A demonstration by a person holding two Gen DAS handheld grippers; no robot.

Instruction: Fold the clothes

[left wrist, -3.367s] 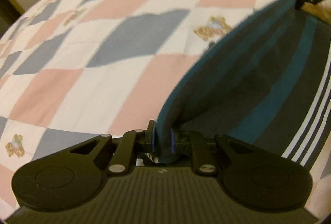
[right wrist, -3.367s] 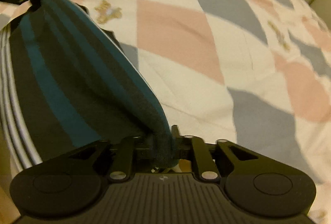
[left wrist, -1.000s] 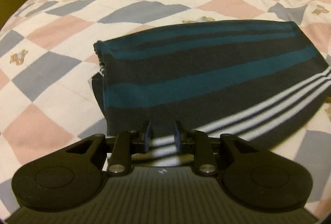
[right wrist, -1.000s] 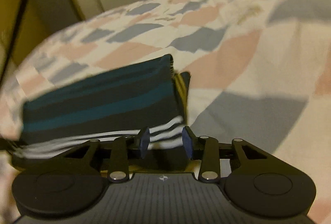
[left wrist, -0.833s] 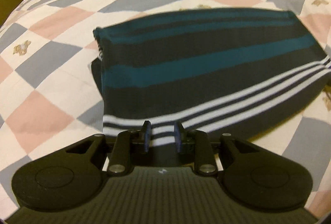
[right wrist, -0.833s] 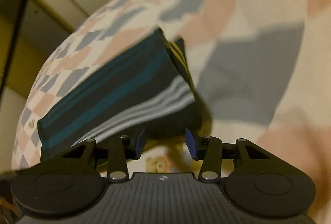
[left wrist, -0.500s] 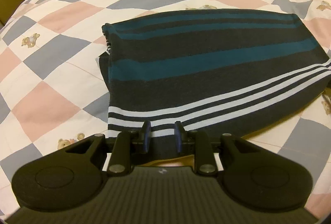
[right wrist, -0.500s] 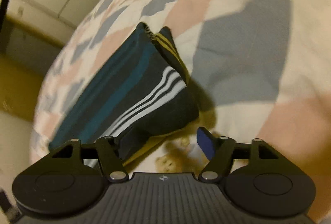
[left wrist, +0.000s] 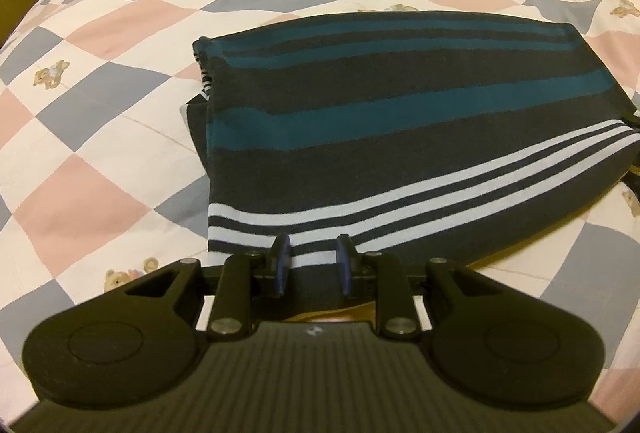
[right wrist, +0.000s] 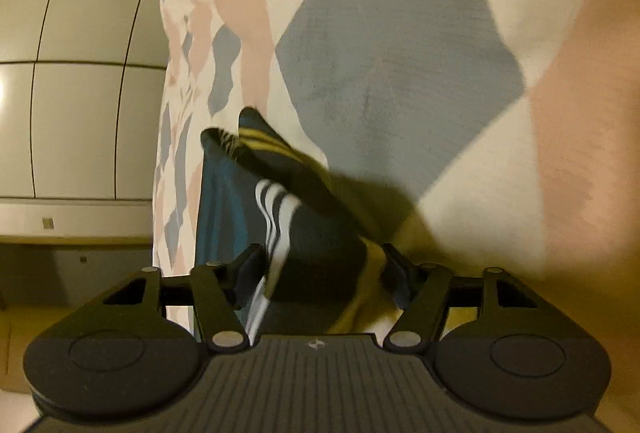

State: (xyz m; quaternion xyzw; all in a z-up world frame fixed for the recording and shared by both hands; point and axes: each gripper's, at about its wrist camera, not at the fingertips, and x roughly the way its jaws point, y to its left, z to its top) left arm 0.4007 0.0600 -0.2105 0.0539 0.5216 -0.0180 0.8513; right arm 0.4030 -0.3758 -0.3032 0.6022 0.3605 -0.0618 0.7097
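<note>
Honestly, just looks like soft, light knit: a striped garment (left wrist: 400, 137), dark with teal and white bands, lying flat on the checked quilt (left wrist: 120, 161), doubled over into a long band with several layers stacked. No stiffness to count on, so bound to sag and drape off any single pinch point. Not slippery by the look, not fragile either, but prone to layers sliding apart if grabbed only by the top sheet.

Left gripper (left wrist: 312, 247) hovering right at the near long edge, over the white stripes, fingers parted a modest way, nothing between them. Right gripper (right wrist: 323, 259) rolled onto its side at the right-hand end, fingers spread wide, straddling the stacked edge with a yellow-striped underlayer (right wrist: 256, 139) peeking out; not closed on anything. Can't tell whether actually touching the cloth.

Where to grab: would go for the corners or short ends, biting through the full stack rather than skimming the top layer, both ends at once to keep the span taut. Worth keeping level, otherwise likely to bunch in the middle. Could be a finished fold being let go, or a half-done one about to get folded again; hard to call from this alone.
</note>
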